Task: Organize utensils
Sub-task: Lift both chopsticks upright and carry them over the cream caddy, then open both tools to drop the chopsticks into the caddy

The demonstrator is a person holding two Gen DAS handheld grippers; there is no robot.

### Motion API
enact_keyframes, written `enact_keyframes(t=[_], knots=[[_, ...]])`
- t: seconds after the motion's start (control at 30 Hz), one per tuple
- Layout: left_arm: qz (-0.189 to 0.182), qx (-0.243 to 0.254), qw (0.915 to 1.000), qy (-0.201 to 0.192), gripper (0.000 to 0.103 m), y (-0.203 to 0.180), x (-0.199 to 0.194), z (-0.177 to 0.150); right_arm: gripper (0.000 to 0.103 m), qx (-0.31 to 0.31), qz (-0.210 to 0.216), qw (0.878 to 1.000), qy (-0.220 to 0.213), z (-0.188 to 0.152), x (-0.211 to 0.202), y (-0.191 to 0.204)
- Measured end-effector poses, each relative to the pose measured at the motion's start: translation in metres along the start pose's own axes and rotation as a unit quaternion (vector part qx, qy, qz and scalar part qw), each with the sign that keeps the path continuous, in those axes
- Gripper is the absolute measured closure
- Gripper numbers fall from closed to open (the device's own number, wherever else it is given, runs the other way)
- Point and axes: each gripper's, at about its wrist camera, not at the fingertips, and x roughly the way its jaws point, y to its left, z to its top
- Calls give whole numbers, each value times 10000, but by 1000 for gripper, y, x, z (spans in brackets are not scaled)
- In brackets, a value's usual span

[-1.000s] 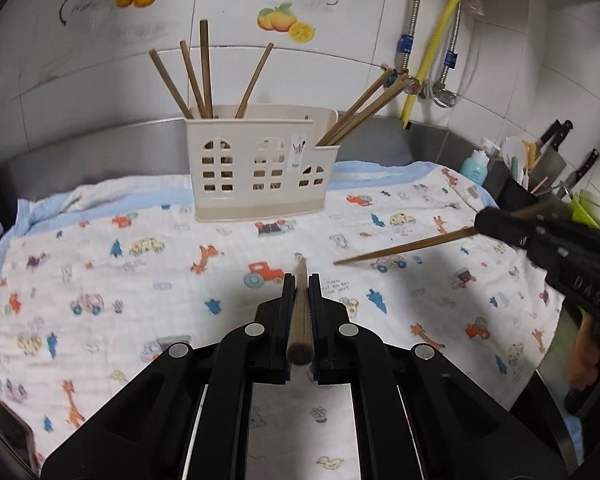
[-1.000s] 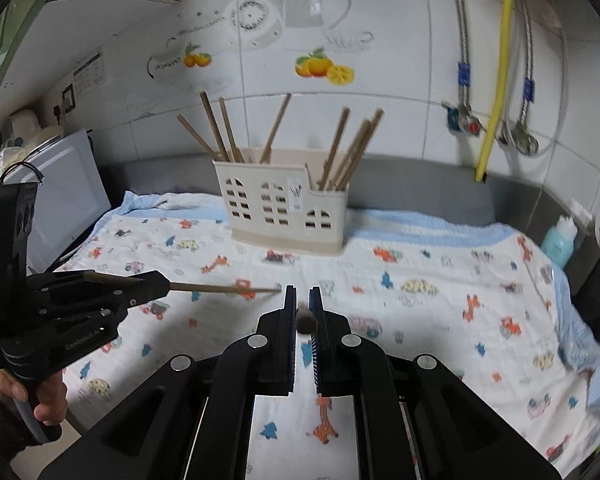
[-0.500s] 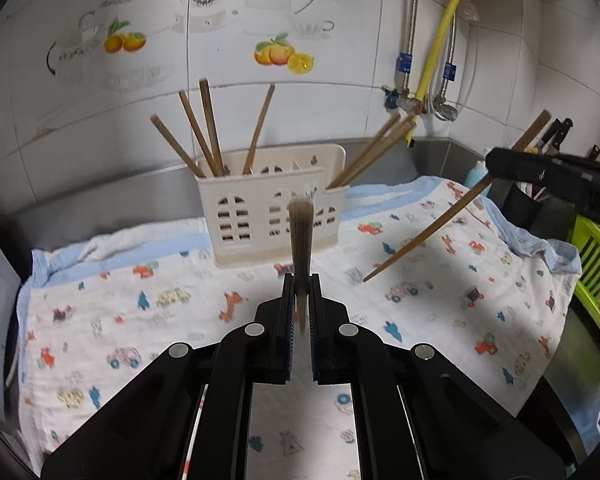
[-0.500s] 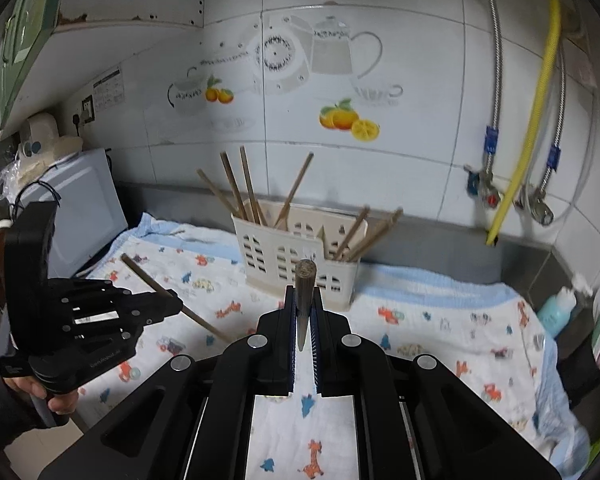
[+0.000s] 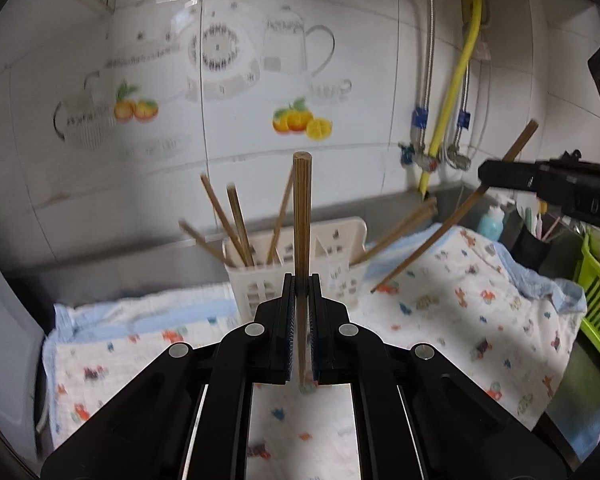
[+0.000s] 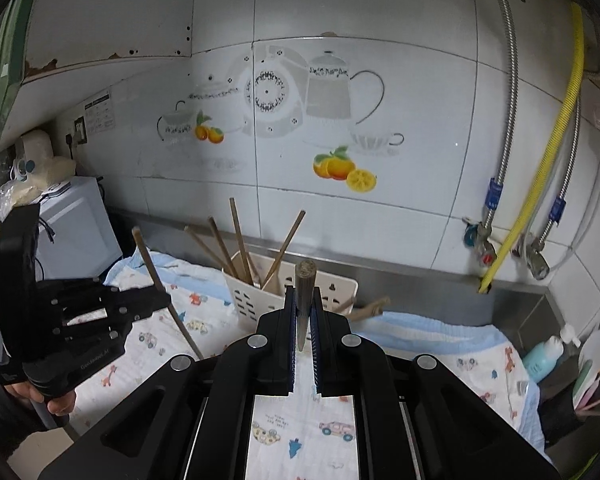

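My left gripper (image 5: 301, 280) is shut on a wooden chopstick (image 5: 302, 216) that stands nearly upright, in front of the cream utensil holder (image 5: 340, 272). My right gripper (image 6: 303, 294) is shut on another wooden chopstick (image 6: 305, 280), thick end up, above the holder (image 6: 252, 300). Several chopsticks (image 6: 238, 240) stand in the holder. In the left wrist view the right gripper (image 5: 488, 174) holds its chopstick (image 5: 452, 220) slanted to the right of the holder. In the right wrist view the left gripper (image 6: 160, 300) holds its chopstick (image 6: 160, 284) left of the holder.
A cartoon-print cloth (image 5: 480, 300) covers the counter. Tiled wall behind with water hoses (image 6: 504, 160) and a yellow pipe (image 6: 540, 168). A microwave (image 6: 72, 228) stands at left. A blue bottle (image 6: 540, 356) and a utensil cup (image 5: 532, 240) stand at right.
Both grippers have risen and tilted up from the cloth. Each chopstick has swung from lying nearly level to standing upright, closer to the holder.
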Motion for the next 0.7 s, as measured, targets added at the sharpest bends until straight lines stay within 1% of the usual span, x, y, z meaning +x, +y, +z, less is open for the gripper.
enact_keyframes(t=[0.17,0.3,0.43,0.57,0.7], knots=[[125,101,9992,-378,98,-1,-7,38,97,-18,-33,9999,-141,20,0,-2],[400,185,9965,-714,98,-2,-10,70,97,8,-72,9997,-237,35,2,-6],[546,188,9943,-900,98,-2,-4,93,97,33,-105,9996,-262,45,8,-11],[652,150,9932,-951,98,0,11,105,97,39,-130,9997,-213,50,18,-15],[685,12,9936,-893,98,5,28,104,97,14,-159,9998,-129,48,29,-17]])
